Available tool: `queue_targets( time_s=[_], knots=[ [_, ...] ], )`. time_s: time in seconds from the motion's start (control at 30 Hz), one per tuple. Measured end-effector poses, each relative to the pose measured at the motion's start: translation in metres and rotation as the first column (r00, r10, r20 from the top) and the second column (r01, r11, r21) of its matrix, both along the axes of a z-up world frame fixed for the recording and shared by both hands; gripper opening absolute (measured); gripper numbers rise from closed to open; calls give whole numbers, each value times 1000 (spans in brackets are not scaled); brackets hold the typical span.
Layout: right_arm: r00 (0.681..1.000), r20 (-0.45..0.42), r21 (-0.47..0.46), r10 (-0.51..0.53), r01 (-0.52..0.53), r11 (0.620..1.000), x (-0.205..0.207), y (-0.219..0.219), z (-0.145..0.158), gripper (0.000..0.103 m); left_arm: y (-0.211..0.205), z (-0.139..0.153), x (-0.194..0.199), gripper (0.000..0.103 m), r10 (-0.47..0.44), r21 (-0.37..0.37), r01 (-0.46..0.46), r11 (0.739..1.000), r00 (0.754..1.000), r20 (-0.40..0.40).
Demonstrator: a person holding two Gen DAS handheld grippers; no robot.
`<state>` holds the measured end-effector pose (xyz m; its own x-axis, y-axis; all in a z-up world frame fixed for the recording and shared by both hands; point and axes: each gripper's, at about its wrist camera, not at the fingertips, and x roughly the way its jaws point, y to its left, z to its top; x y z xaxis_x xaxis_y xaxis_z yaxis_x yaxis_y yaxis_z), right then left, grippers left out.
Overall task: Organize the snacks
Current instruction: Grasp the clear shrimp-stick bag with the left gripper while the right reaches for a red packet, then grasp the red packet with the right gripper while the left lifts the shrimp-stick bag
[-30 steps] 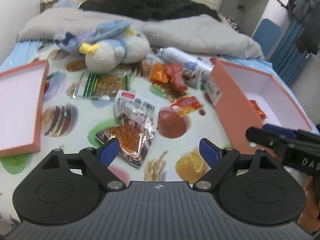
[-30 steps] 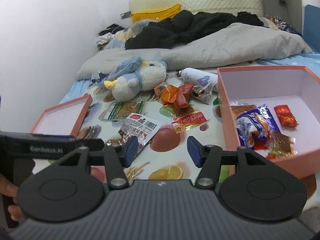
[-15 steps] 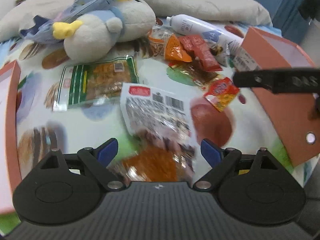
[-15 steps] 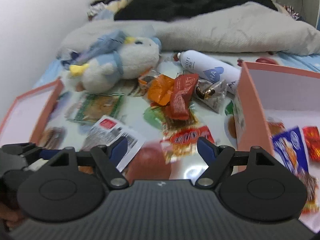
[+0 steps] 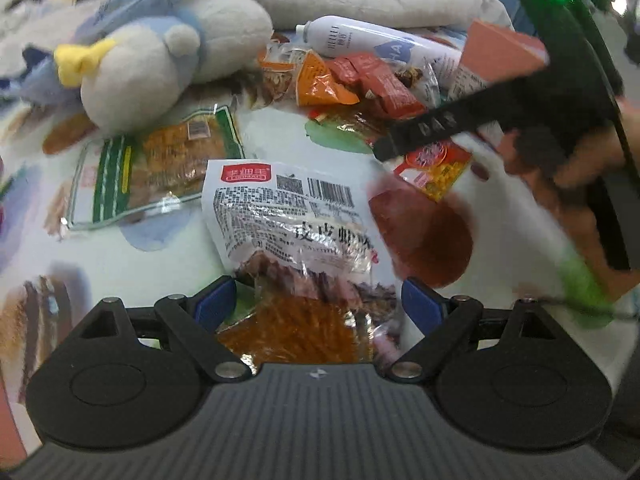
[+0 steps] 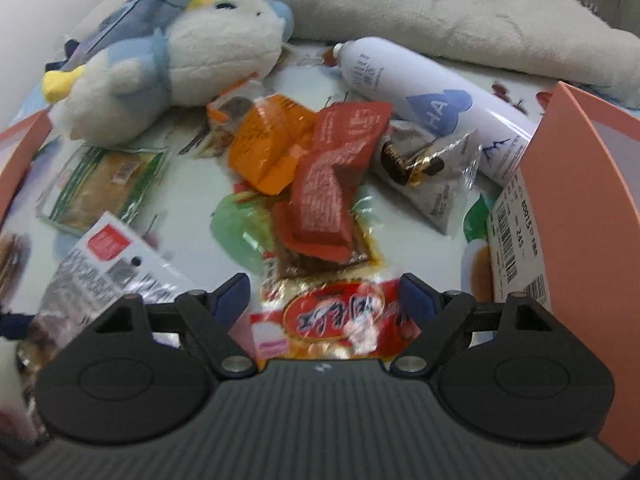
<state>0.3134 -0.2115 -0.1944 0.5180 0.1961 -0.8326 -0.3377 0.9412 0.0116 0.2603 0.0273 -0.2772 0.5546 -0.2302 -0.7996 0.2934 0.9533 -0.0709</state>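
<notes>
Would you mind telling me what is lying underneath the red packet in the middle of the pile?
The red packet rests partly on an orange packet and a clear packet of brown snack. Anything beneath its middle is covered.

Silver snack pack point(image 5: 296, 236) flat, red sachet point(image 6: 332, 316) flat

I am working in a bedroom of a home, on top of a bed. A sheet printed with fruit and food pictures point(image 5: 304, 140) covers the surface, a rumpled grey blanket point(image 6: 460, 12) lies bunched along the far side, and a plush penguin toy point(image 6: 180, 64) rests on the sheet. Snack packets point(image 6: 320, 172) lie scattered on the sheet beside a white spray bottle point(image 6: 420, 96).
</notes>
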Motion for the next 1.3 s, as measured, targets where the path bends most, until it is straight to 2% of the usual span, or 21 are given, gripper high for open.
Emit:
queue_targets(
  time_s=[0.13, 0.23, 0.33, 0.37, 0.4, 0.47, 0.67, 0.87, 0.9, 1.03, 1.07, 1.13, 1.2, 1.3],
  knots=[
    [998, 60, 5, 6, -7, 1000, 7, 8, -5, 83, -2, -6, -10, 92, -14, 31, 12, 999, 998, 56],
    [998, 65, -3, 23, -23, 1000, 13, 16, -8, 83, 1, -3, -9, 90, 14, 18, -15, 1000, 999, 45],
    [997, 59, -16, 56, -55, 998, 17, 21, -8, 83, -1, -1, -8, 89, 29, 39, -30, 999, 999, 34],
    [997, 54, -19, 61, -61, 998, 17, 22, -7, 82, -2, -1, -8, 88, 33, 41, -34, 999, 999, 31],
    [996, 49, -21, 72, -71, 997, 16, 22, -5, 77, -2, 0, -8, 87, 39, 39, -40, 998, 999, 26],
    [996, 41, -29, 82, -81, 996, 13, 21, -3, 75, 0, 2, -9, 83, 50, 34, -51, 998, 998, 23],
    [993, 35, -52, 109, -107, 993, -13, 18, 0, 73, 9, 9, -19, 65, 107, -10, -107, 994, 994, 6],
    [993, 19, -57, 120, -119, 991, -56, 11, 8, 70, 15, 15, -37, 59, 166, -54, -167, 984, 986, -18],
    [993, 10, -48, 118, -117, 992, -64, 8, 10, 59, 15, 17, -42, 59, 177, -64, -178, 982, 984, -22],
    [994, -19, -46, 110, -111, 993, -95, -4, 14, 44, 12, 24, -61, 57, 198, -83, -200, 976, 980, -30],
    [993, -29, -38, 113, -114, 993, -102, -7, 13, 32, 11, 25, -66, 57, 202, -88, -204, 975, 979, -34],
    [993, -24, -27, 113, -114, 993, -117, -13, 13, 30, 9, 29, -75, 57, 203, -97, -205, 974, 979, -38],
    [994, -18, -19, 110, -110, 994, -126, -20, 13, 20, 7, 35, -85, 56, 208, -98, -210, 973, 978, -31],
    [996, -22, 15, 92, -91, 996, -136, -29, 16, 18, 5, 45, -100, 56, 222, -116, -223, 968, 975, -22]
  ],
)
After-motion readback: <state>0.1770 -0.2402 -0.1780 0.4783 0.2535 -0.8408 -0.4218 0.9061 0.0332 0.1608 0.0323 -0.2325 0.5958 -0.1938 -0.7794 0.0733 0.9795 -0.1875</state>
